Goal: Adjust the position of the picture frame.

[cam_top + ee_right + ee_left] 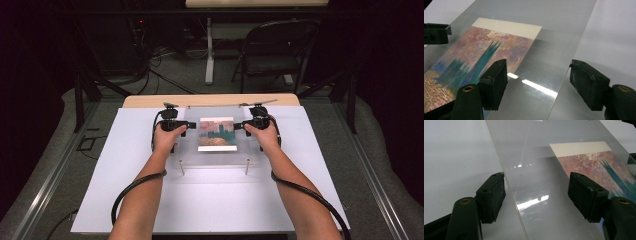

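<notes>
Left gripper (191,125) and right gripper (236,126), jaws wide and pressing nothing, each straddle one edge of the clear sheet (190,145). The sheet stands on short posts above the white board (210,200), over the painting (217,134). The sheet's far edge is hard to trace.

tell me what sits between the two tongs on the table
The painted picture under the clear sheet lies between the left tongs and right tongs, seen in the high view.
</notes>
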The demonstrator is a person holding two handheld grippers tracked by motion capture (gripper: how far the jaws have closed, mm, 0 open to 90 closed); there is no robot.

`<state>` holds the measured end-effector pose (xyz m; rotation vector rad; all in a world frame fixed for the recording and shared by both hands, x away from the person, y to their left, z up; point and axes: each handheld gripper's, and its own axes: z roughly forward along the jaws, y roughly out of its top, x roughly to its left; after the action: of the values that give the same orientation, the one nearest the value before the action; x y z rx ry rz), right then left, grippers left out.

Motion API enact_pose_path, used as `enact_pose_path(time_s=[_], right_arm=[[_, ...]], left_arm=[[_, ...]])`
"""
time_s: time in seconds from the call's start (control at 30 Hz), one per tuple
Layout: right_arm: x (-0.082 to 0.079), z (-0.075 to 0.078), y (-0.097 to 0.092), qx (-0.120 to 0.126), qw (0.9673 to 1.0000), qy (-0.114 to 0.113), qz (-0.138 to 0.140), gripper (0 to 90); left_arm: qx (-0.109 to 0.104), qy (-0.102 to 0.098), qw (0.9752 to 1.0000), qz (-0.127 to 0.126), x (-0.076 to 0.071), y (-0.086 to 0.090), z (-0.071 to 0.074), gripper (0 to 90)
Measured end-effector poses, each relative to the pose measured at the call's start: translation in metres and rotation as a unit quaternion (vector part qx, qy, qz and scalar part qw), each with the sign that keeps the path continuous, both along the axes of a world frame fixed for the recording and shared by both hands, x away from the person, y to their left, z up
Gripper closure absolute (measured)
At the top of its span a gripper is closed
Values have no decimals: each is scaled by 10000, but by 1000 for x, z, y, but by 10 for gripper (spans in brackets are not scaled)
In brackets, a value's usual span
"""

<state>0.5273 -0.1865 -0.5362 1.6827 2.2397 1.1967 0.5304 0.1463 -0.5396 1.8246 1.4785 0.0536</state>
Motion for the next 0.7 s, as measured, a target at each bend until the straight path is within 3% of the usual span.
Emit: enact_pose_path(time_s=[0.33, 0.47, 0.7], right_arm=[[7, -4, -1, 134, 9999, 101, -33, 274], [8, -7, 0, 327, 9992, 229, -53, 269], [8, -6, 1, 291, 9993, 230, -72, 270]], left_arm=[[-155, 136, 9998, 1, 5, -2, -4, 255], [-131, 152, 9998, -35, 5, -2, -3, 256], [-152, 119, 9998, -41, 4, -1, -3, 266]])
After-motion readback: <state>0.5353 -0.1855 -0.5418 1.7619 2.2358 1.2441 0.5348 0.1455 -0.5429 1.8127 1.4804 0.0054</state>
